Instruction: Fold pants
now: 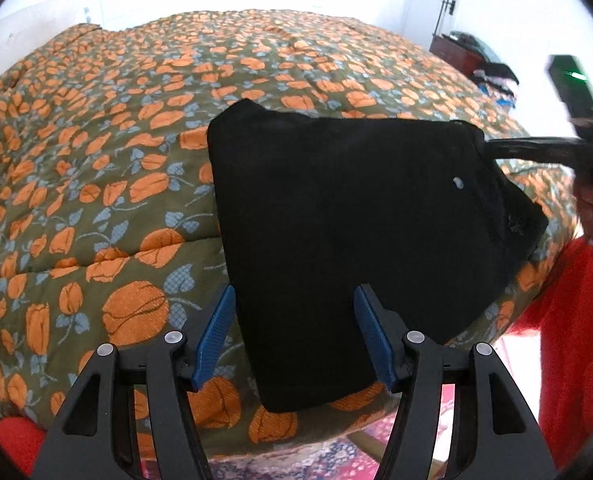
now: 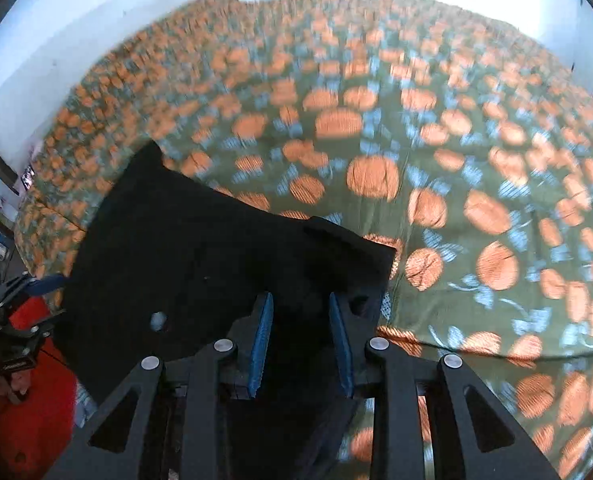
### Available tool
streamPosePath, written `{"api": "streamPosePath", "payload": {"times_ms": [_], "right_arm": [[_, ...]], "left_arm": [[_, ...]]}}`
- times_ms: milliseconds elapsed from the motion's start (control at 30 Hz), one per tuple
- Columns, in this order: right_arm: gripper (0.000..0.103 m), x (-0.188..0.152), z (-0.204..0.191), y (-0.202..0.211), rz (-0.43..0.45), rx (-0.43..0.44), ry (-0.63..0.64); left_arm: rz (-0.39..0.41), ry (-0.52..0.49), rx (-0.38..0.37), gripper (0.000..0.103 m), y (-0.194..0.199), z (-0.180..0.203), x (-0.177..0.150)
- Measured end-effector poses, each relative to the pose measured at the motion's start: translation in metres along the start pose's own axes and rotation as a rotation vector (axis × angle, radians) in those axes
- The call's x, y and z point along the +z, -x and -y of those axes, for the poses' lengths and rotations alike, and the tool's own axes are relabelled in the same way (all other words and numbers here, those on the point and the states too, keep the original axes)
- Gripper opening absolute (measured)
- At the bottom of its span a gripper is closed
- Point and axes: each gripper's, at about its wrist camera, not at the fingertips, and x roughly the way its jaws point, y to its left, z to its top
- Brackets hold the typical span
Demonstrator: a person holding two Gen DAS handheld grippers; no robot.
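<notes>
— Left wrist view: where are the black pants (image 1: 360, 220)?

— Folded into a flat block on the floral quilt (image 1: 96, 152), near the bed's near edge, one corner overhanging it. The left gripper (image 1: 294, 336) hovers above their near end, jaws wide apart, holding nothing.

— And the right wrist view?

— Blurred. The right gripper (image 2: 301, 340) sits over the pants' right end, blue pads (image 2: 261, 344) partly open with dark cloth between them; whether they pinch it, I cannot tell.
</notes>
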Motion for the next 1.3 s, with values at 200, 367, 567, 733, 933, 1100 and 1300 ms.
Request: {"api": "streamPosePath", "payload": {"times_ms": [200, 367, 567, 733, 933, 1100, 1300], "right_arm": [[0.029, -0.038, -0.045, 0.07, 0.102, 0.075, 0.123], [0.03, -0.089, -0.047, 0.035, -0.045, 0.019, 0.136], [0.076, -0.084, -0.004, 0.068, 0.069, 0.099, -0.063], [0.076, -0.075, 0.025, 0.029, -0.044, 0.28, -0.195], [0.076, -0.076, 0.04, -0.014, -0.161, 0.357, -0.334], [0.041, -0.061, 0.013, -0.004, -0.178, 0.313, -0.211], [0.034, -0.034, -0.016, 0.034, -0.082, 0.311, -0.114]], "left_arm": [[-0.032, 0.012, -0.01, 0.064, -0.01, 0.005, 0.006], [-0.011, 0.024, -0.012, 0.065, 0.002, 0.001, 0.009], [-0.016, 0.259, -0.067, 0.08, -0.001, -0.06, 0.011], [-0.134, 0.396, -0.245, 0.08, -0.038, -0.083, 0.004], [-0.216, 0.37, -0.379, 0.059, -0.063, -0.057, 0.006], [-0.153, 0.231, -0.273, 0.023, -0.032, -0.027, 0.019], [-0.009, 0.173, -0.285, 0.021, 0.015, -0.01, 0.063]]}}
